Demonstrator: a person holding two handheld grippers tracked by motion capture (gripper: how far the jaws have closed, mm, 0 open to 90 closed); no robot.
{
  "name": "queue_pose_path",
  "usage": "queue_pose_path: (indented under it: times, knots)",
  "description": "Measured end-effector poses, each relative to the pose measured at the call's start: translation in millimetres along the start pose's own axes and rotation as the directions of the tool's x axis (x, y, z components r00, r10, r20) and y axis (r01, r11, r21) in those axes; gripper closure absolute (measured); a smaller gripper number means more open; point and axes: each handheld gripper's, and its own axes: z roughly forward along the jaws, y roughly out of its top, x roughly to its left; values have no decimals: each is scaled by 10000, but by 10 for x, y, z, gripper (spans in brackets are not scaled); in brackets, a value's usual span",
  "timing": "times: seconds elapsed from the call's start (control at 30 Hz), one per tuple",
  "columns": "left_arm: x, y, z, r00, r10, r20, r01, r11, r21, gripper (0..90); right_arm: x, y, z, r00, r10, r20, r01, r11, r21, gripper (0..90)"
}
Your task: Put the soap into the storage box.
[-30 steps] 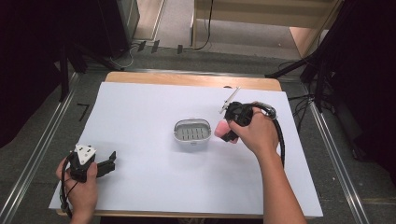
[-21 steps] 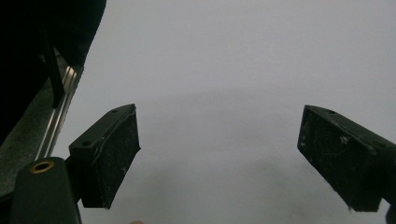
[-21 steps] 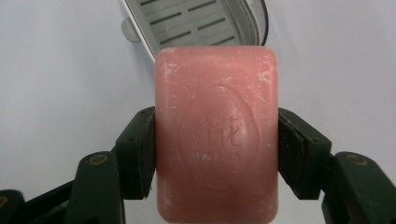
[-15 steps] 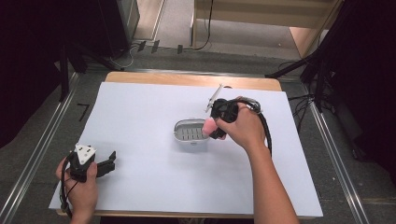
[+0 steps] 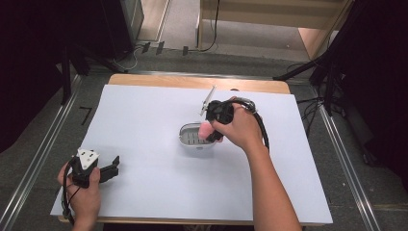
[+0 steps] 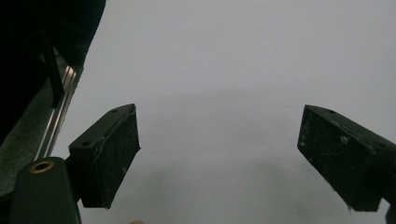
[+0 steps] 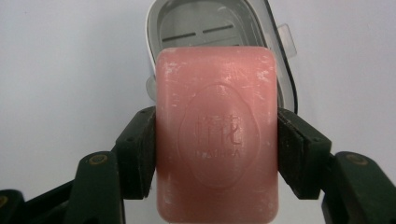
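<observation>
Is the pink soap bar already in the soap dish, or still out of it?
Out. The pink soap bar is clamped between the right gripper jaws, above the soap dish, whose slotted floor shows bare.

Bare white sheet [image 5: 144, 125] lies open all round the soap dish [image 5: 192, 137], the one obstacle.

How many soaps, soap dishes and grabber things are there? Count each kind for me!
Pink soap bar: 1
Soap dish: 1
Grippers: 2, the left gripper and the right gripper
Total: 4
</observation>
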Motion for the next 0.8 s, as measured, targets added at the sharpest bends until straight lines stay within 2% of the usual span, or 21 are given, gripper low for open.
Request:
queue_pose_path:
  times: [0.27,0.33,0.63,0.8]
  knots:
    - [1,0,0,10000,-47,-9,47,10000,-1,136,-42,110,107,9996,-221,-162,223,9996,146,387]
    - [3,0,1,10000,-55,3,55,10000,-9,136,-45,150,121,9992,-285,-272,285,9996,-18,387]
    - [2,0,1,10000,-26,1,26,10000,6,136,-57,237,162,9974,-589,-417,586,9983,-76,387]
    - [2,1,0,10000,-31,1,31,10000,12,136,-72,264,247,9963,-679,-523,680,9977,-12,388]
